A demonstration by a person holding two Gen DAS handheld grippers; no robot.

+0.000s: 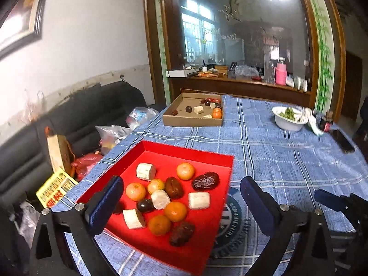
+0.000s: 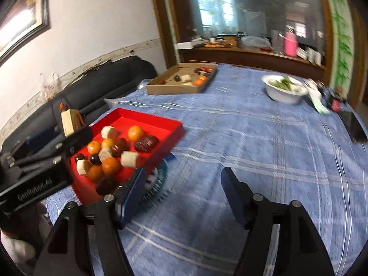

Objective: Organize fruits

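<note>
Holding 5 oranges, 4 white chunks, the red tray (image 1: pixel 147 147) lies between the left gripper's (image 1: pixel 181 197) spread, empty fingers.

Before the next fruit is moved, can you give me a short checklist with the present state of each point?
1. Left tool open, nothing between the fingers: ok.
2. Right tool open and empty: ok.
3. Red tray flat on the blue tablecloth: ok.
4. Fruits still waiting in the cardboard box: ok.
5. Free space in the far part of the tray: ok.
6. White bowl away from the path: cannot tell.
</note>
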